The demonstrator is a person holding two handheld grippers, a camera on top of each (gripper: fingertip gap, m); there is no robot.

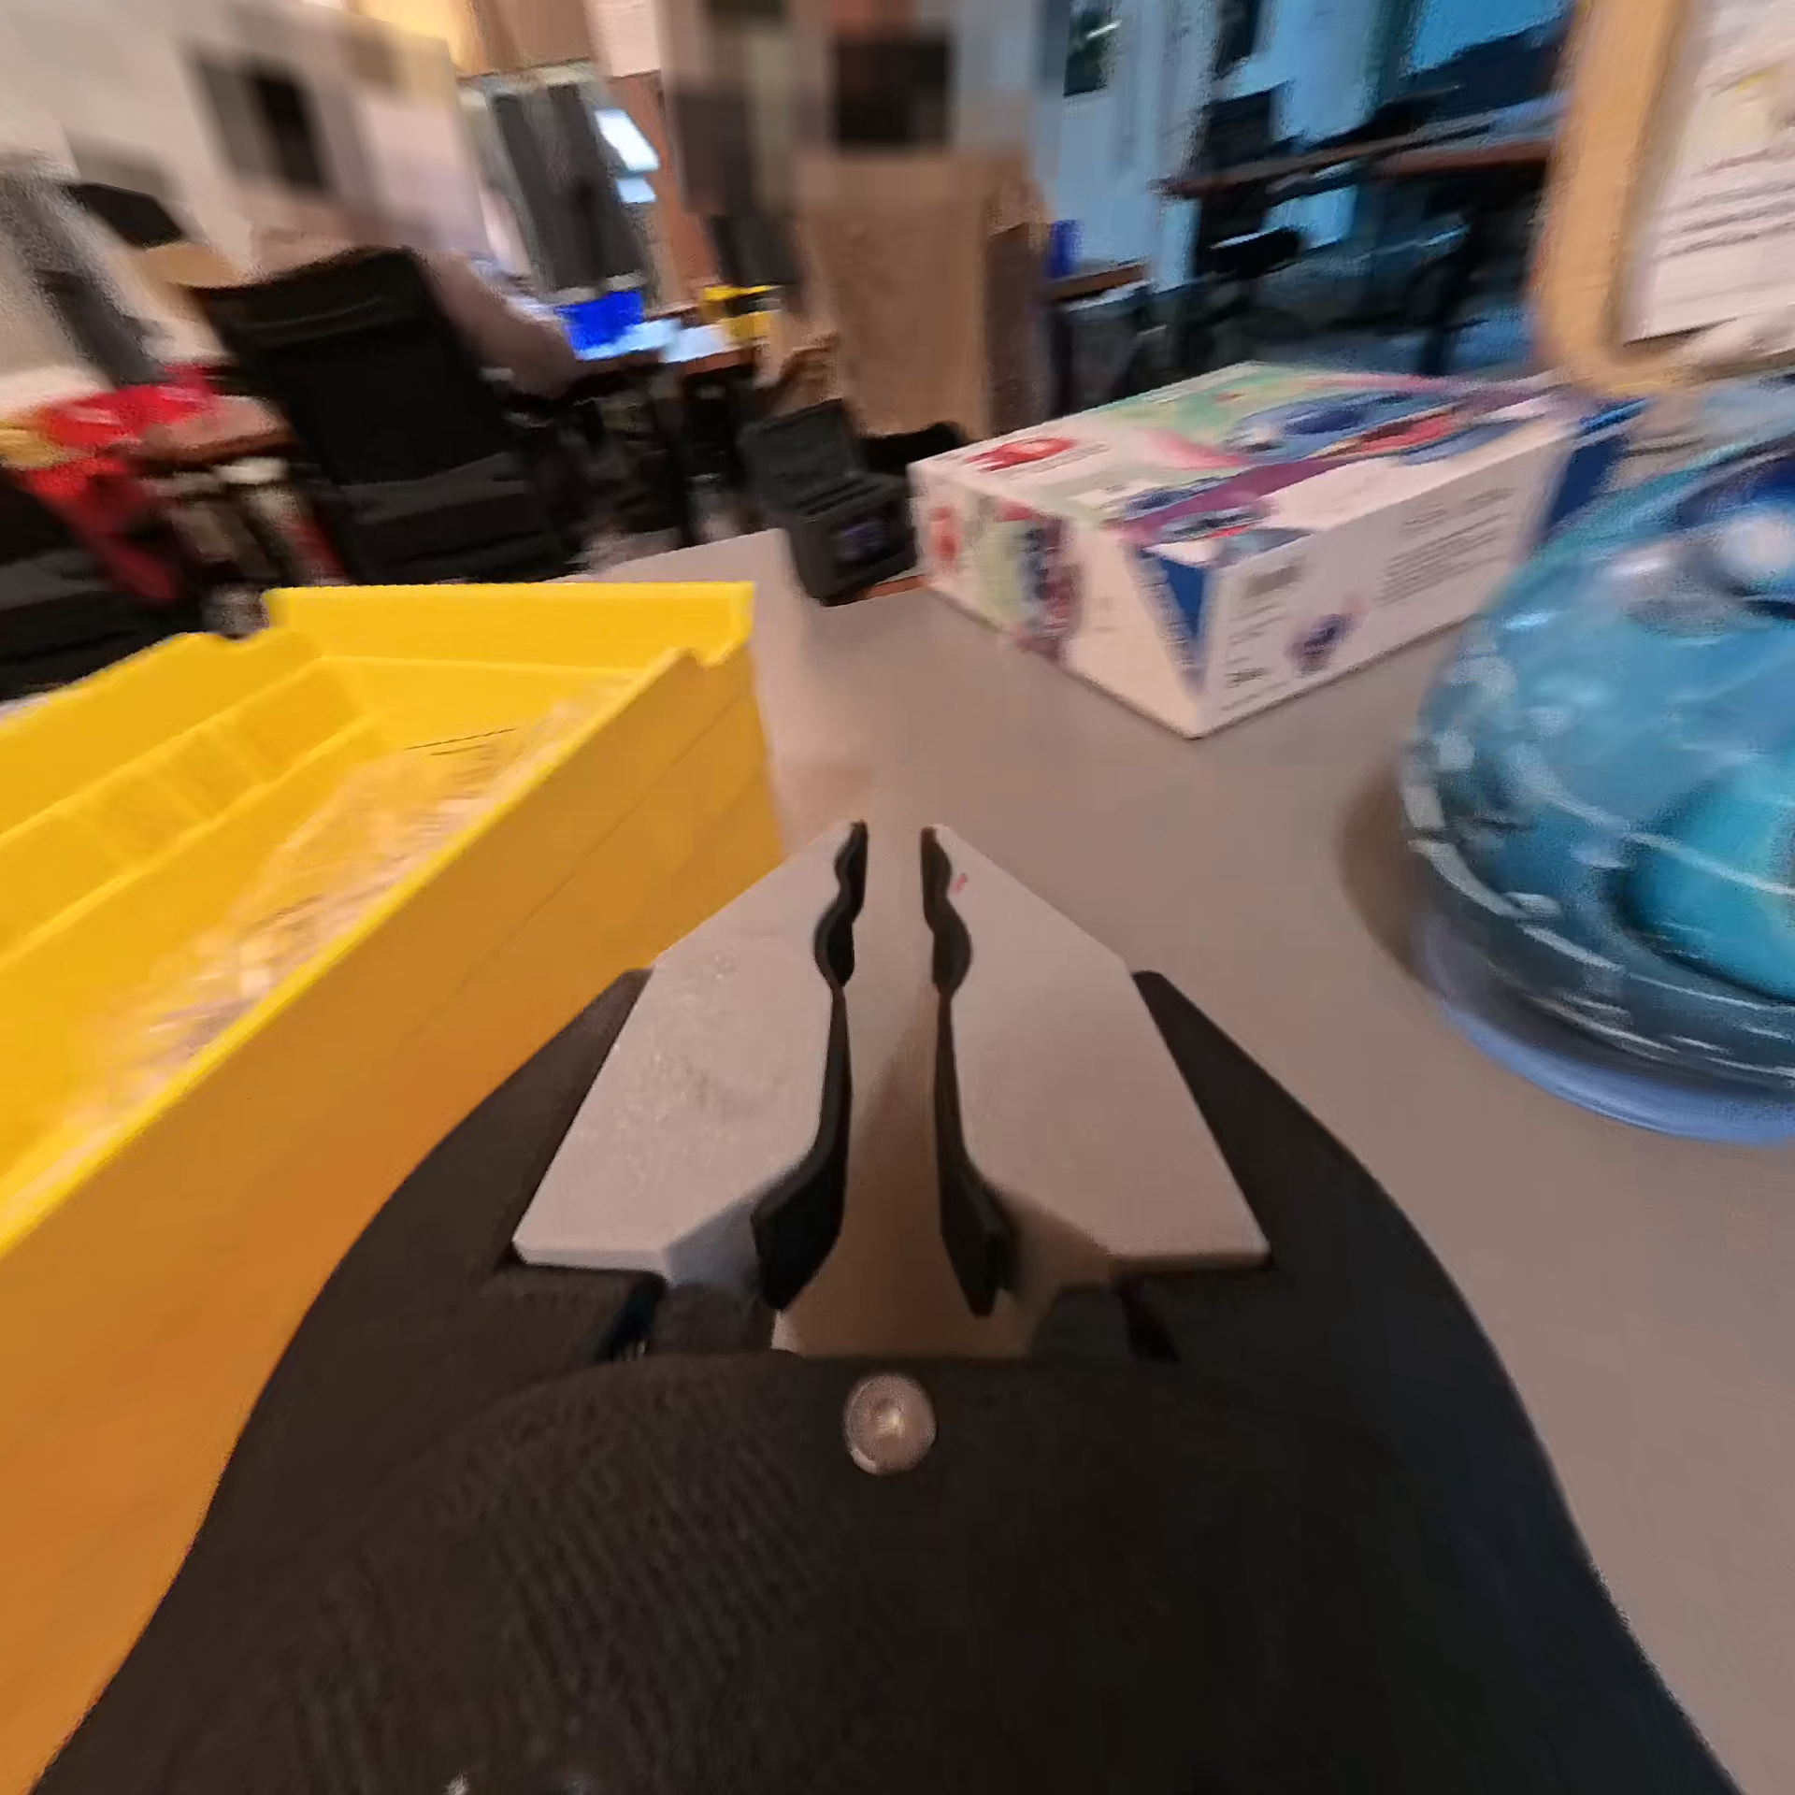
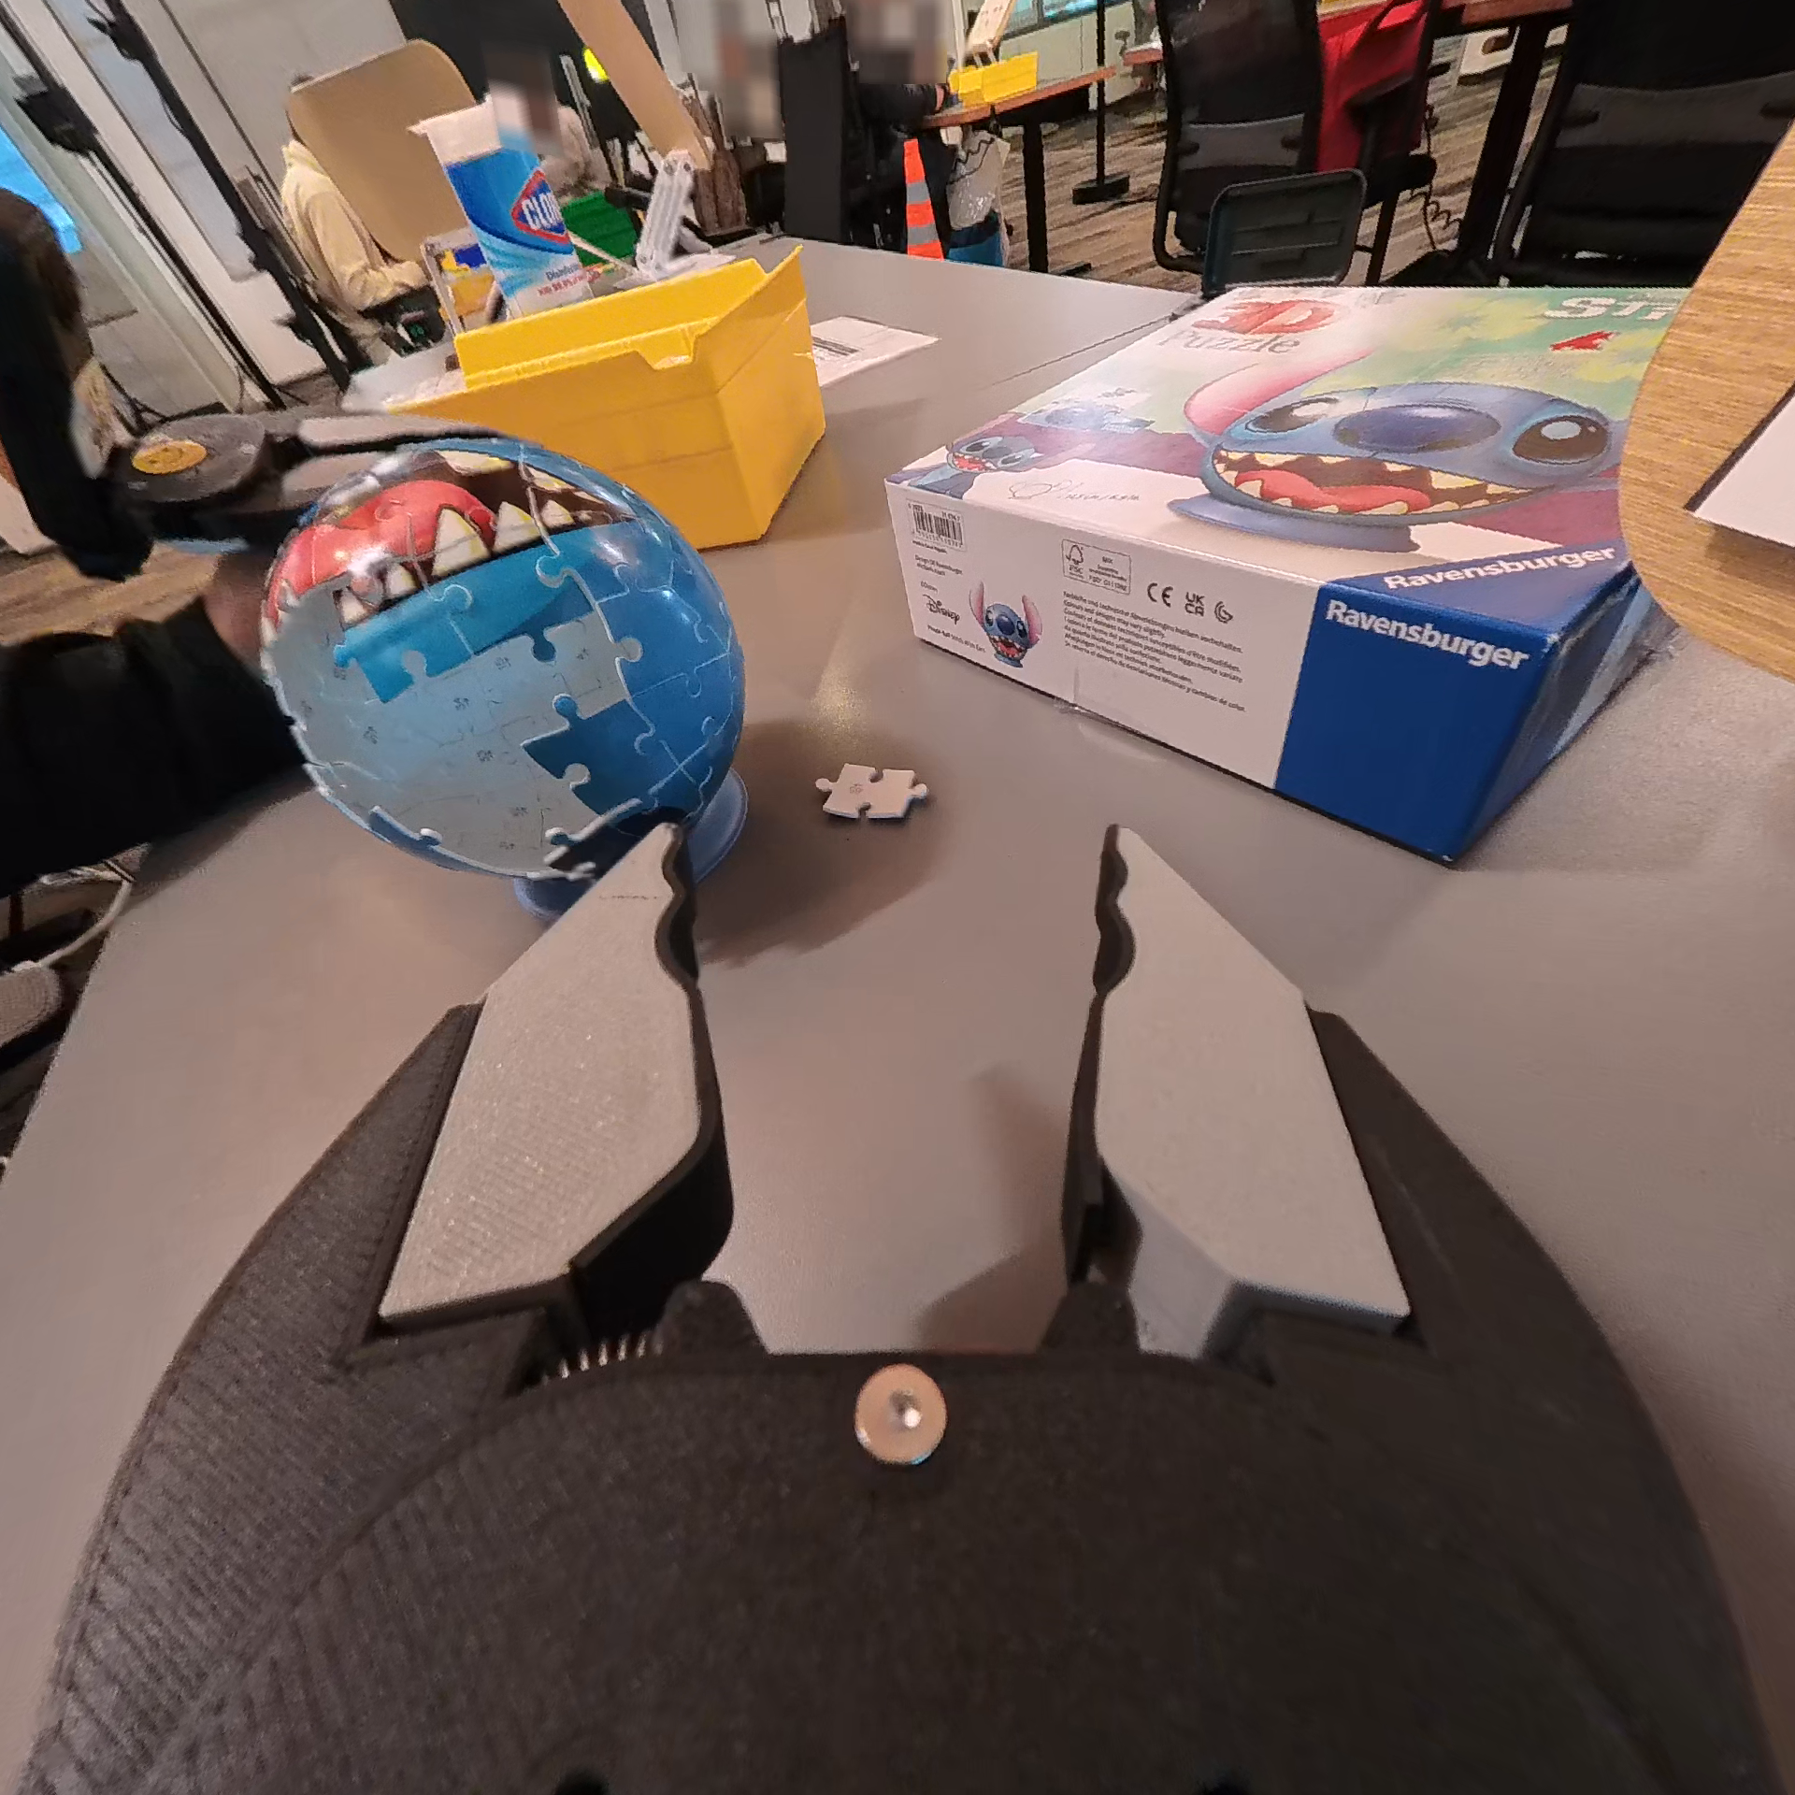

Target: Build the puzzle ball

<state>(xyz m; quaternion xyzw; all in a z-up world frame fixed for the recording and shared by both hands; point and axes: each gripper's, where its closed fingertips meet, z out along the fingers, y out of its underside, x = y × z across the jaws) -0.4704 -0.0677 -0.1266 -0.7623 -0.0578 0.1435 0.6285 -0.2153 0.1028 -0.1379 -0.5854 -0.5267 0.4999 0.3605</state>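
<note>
We find the right gripper (image 2: 898,855) spread wide and empty at lower centre, the left gripper (image 1: 892,845) narrowed to a slit holding nothing, the puzzle ball (image 2: 505,660) on its stand at left, and a loose piece (image 2: 871,791) just beside it on the grey table (image 2: 971,971).

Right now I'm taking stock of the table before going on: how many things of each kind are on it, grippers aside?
Puzzle ball on its stand: 1
Loose puzzle pieces, joined pair: 2
Puzzle box: 1
Yellow bin: 1
Wipes canister: 1
Paper sheet: 1
Total: 7
</note>
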